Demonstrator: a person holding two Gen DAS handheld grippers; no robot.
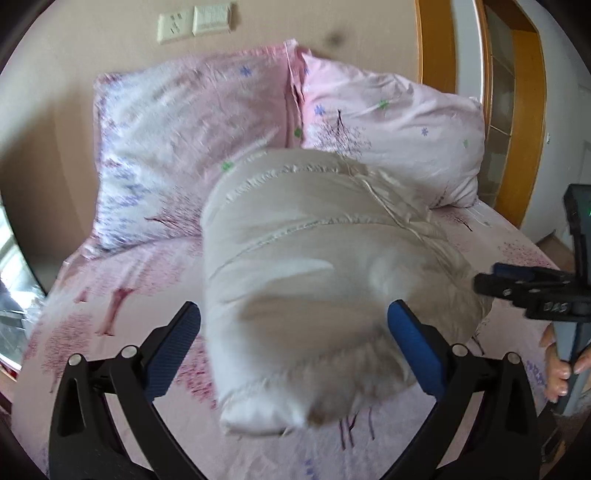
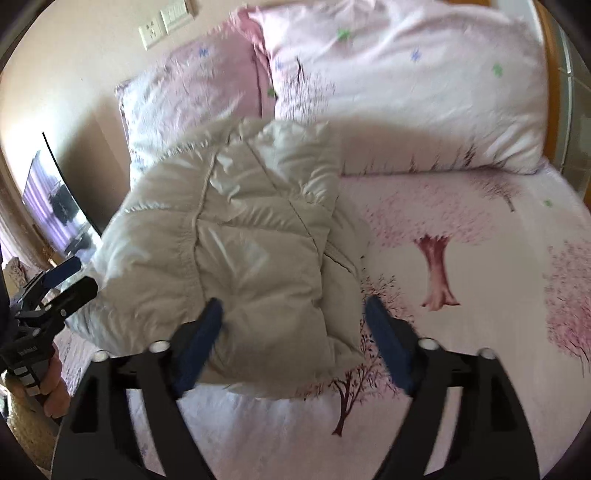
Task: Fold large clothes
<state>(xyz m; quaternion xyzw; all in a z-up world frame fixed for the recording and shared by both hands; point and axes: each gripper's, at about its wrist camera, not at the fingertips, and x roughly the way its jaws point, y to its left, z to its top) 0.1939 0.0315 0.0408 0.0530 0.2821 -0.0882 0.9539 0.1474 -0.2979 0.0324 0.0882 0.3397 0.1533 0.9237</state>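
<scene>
- A puffy cream jacket (image 1: 317,266) lies folded up in a thick bundle on the bed sheet (image 2: 480,258), out in the middle part of the bed.
- The far end of the jacket is close to two pink pillows (image 1: 184,147) that lean at the head edge of the bed.
- The left gripper (image 1: 293,343) is spread wide, with a blue finger on each side of the jacket's near end.
- The right gripper (image 2: 293,332) is spread wide too, over the jacket's near corner.
- Neither claw is pinching anything.
- A wall socket (image 1: 175,27) sits above the pillows.
</scene>
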